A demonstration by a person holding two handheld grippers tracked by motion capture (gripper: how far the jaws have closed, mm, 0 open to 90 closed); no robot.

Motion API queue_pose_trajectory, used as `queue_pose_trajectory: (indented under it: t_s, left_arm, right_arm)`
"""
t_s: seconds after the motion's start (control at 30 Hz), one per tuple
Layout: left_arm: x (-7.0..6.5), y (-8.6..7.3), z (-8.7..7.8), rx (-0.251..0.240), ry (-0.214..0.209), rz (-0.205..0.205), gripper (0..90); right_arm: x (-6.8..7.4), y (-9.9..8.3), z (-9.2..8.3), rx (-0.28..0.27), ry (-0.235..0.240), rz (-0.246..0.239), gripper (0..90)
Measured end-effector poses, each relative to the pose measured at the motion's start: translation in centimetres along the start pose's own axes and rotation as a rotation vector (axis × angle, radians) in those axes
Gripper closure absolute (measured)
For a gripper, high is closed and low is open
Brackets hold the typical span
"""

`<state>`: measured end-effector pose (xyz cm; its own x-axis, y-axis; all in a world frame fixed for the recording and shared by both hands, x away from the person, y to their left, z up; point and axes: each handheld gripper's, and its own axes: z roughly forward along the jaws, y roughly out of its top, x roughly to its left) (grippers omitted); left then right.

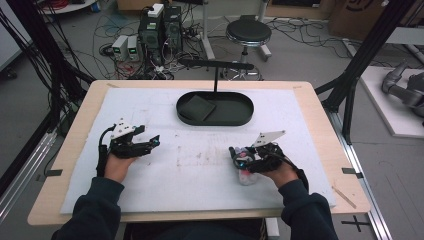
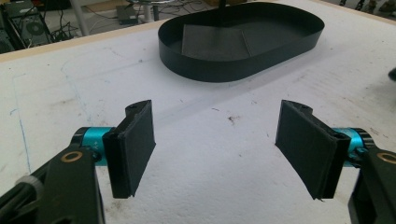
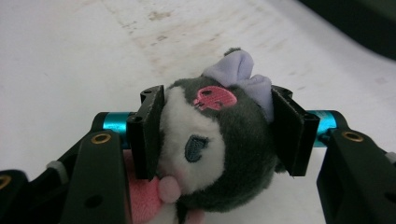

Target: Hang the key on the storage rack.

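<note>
At the left of the high view the left gripper (image 1: 150, 142) rests on the white mat (image 1: 200, 170), jaws spread wide with nothing between them. At upper centre sits a black oval tray (image 1: 215, 120). Lower right, the right gripper (image 1: 240, 159) pinches a plush toy (image 3: 219, 140) (grey-and-white, lilac bow) by its head.
</note>
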<state>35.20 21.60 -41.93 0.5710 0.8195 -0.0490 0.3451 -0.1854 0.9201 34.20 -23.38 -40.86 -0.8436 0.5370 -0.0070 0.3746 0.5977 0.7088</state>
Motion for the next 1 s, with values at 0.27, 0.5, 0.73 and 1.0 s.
queue_pose_trajectory:
  t_s: [0.27, 0.5, 0.73, 1.0]
  left_arm:
    - [0.0, 0.0, 0.1, -0.004, -0.010, 0.004, 30.0]
    - [0.0, 0.0, 0.0, -0.006, -0.008, 0.002, 30.0]
    - [0.2, -0.1, -0.1, -0.006, -0.006, -0.003, 30.0]
    - [0.2, -0.1, -0.1, -0.010, -0.009, -0.007, 30.0]
  right_arm:
    - [-2.8, -1.2, -0.1, -0.002, 0.025, -0.148, 40.7]
    - [-2.6, -1.0, 0.2, -0.004, -0.064, -0.105, 24.8]
    - [-1.6, -1.1, -1.3, -0.023, -0.231, 0.043, 19.6]
    - [-0.2, -0.5, -1.7, 0.006, -0.287, 0.150, 21.0]
